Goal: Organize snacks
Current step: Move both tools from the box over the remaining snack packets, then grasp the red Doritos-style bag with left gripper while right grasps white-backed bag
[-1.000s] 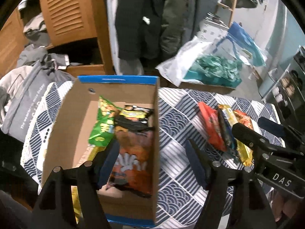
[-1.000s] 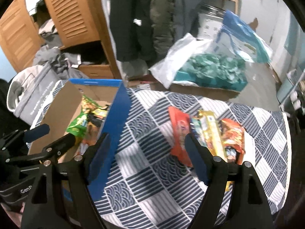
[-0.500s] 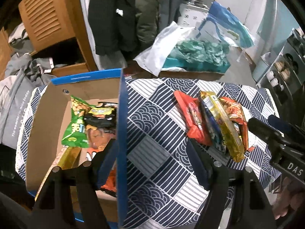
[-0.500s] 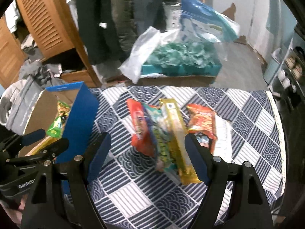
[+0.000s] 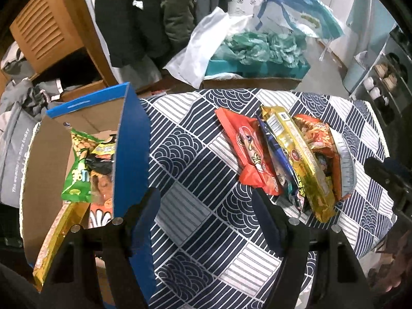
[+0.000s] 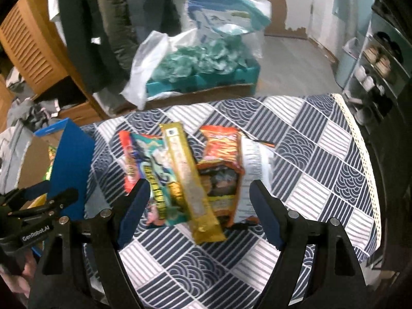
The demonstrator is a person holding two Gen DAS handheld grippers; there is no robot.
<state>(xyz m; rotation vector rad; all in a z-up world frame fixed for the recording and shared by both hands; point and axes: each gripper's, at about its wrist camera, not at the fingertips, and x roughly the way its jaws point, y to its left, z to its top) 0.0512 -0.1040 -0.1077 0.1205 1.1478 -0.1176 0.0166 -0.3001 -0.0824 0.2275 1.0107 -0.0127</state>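
A pile of snack packets lies on the patterned tablecloth (image 5: 195, 170): a red packet (image 5: 248, 149), a yellow packet (image 5: 296, 159) and an orange noodle packet (image 5: 318, 134). In the right wrist view the yellow packet (image 6: 188, 180), a teal packet (image 6: 157, 170) and the orange packet (image 6: 222, 149) sit just beyond my open right gripper (image 6: 199, 212), nothing between its fingers. My left gripper (image 5: 206, 216) is open over bare cloth, between the pile and a blue-edged cardboard box (image 5: 131, 139). The box holds a green packet (image 5: 79, 170) and other snacks.
A teal tray (image 6: 200, 79) of plastic bags stands on the floor beyond the table. A wooden louvred cabinet (image 5: 43, 33) and hanging coats (image 5: 144, 13) are behind the box. A shelf with cups (image 6: 373, 72) is at the right. A grey bag (image 5: 13, 149) lies left of the box.
Both grippers have swung to the right, away from the box and toward the snack pile. The pile now sits centred before the right gripper. Both stayed open.
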